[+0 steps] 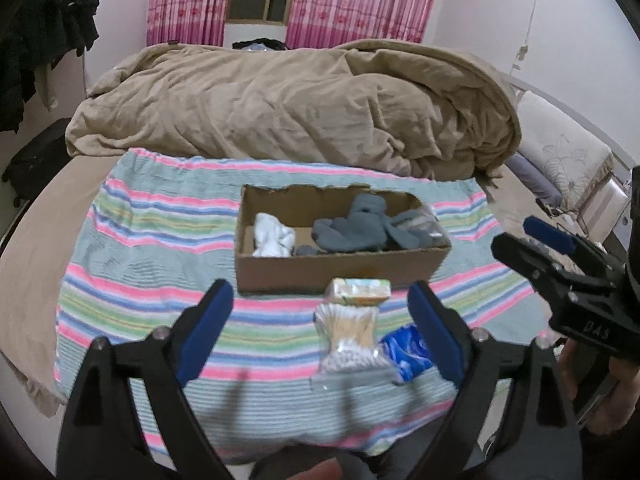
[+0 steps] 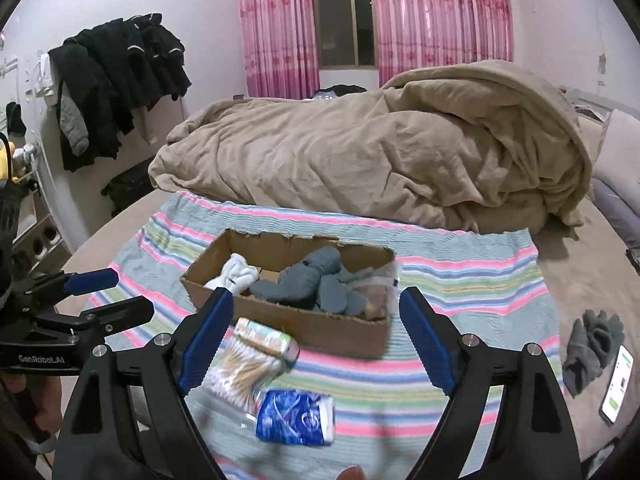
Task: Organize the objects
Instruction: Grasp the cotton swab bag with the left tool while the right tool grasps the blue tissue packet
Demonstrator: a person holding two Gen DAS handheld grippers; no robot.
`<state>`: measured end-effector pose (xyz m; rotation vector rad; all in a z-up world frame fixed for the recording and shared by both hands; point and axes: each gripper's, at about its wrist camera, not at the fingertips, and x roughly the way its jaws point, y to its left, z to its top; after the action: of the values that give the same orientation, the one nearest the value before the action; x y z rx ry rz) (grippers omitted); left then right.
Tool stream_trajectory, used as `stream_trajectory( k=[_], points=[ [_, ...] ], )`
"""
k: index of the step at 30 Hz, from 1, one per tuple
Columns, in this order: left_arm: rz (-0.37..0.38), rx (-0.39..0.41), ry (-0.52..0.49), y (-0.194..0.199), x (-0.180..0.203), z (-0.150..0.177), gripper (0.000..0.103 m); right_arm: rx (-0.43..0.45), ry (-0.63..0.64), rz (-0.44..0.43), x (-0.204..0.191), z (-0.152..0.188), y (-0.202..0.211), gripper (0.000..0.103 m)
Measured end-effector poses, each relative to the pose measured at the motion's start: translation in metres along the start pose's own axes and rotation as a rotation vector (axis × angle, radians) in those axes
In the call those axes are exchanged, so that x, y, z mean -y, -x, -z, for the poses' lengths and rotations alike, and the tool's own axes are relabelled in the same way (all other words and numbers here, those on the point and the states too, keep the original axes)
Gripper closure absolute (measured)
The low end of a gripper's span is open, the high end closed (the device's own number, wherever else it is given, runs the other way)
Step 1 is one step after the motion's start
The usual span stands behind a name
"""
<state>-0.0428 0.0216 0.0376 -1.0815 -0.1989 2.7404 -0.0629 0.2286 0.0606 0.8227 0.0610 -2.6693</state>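
Observation:
A cardboard box (image 1: 336,270) (image 2: 332,332) sits on a striped cloth (image 1: 160,232) on the bed, holding grey socks (image 1: 352,228) (image 2: 312,276), a white sock (image 1: 274,236) (image 2: 236,272) and a clear bag (image 2: 378,292). In front of it lie a green tissue pack (image 1: 358,292) (image 2: 266,338), a bag of cotton swabs (image 1: 350,340) (image 2: 240,372) and a blue tissue pack (image 1: 404,350) (image 2: 296,416). My left gripper (image 1: 322,328) is open above the swabs, empty. My right gripper (image 2: 316,344) is open above the items, empty.
A rumpled tan blanket (image 1: 300,104) (image 2: 380,152) fills the far bed. A grey sock pair (image 2: 592,348) and a phone (image 2: 618,384) lie to the right of the cloth. Dark clothes (image 2: 120,80) hang on the left wall. Pillows (image 1: 560,160) lie at the right.

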Motion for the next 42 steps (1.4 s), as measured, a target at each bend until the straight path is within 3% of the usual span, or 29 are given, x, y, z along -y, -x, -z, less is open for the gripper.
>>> stream_trajectory(
  k=[11, 21, 27, 33, 36, 38, 40, 42],
  points=[
    [0.007, -0.077, 0.002, -0.016, 0.010, 0.028, 0.009, -0.082, -0.015, -0.029, -0.002, 0.039, 0.003, 0.015],
    [0.032, -0.180, 0.003, -0.069, 0.013, 0.046, 0.009, -0.230, -0.066, -0.067, 0.008, 0.083, -0.045, 0.015],
    [0.027, -0.240, -0.008, -0.102, 0.012, 0.048, 0.010, -0.287, -0.109, -0.112, 0.020, 0.096, -0.066, 0.015],
    [0.073, -0.323, 0.003, -0.132, 0.006, 0.054, 0.011, -0.343, -0.110, -0.146, 0.014, 0.104, -0.091, 0.015],
    [0.063, -0.324, -0.037, -0.136, 0.010, 0.054, 0.018, -0.347, -0.094, -0.140, 0.008, 0.107, -0.095, 0.017],
    [0.068, -0.323, -0.042, -0.137, 0.011, 0.055, 0.032, -0.344, -0.088, -0.154, 0.006, 0.108, -0.095, 0.036],
    [0.058, -0.317, -0.054, -0.136, 0.013, 0.054, 0.046, -0.348, -0.099, -0.164, 0.007, 0.108, -0.095, 0.046],
    [0.047, -0.310, -0.066, -0.135, 0.015, 0.055, 0.050, -0.346, -0.109, -0.160, 0.008, 0.108, -0.094, 0.052]
  ],
)
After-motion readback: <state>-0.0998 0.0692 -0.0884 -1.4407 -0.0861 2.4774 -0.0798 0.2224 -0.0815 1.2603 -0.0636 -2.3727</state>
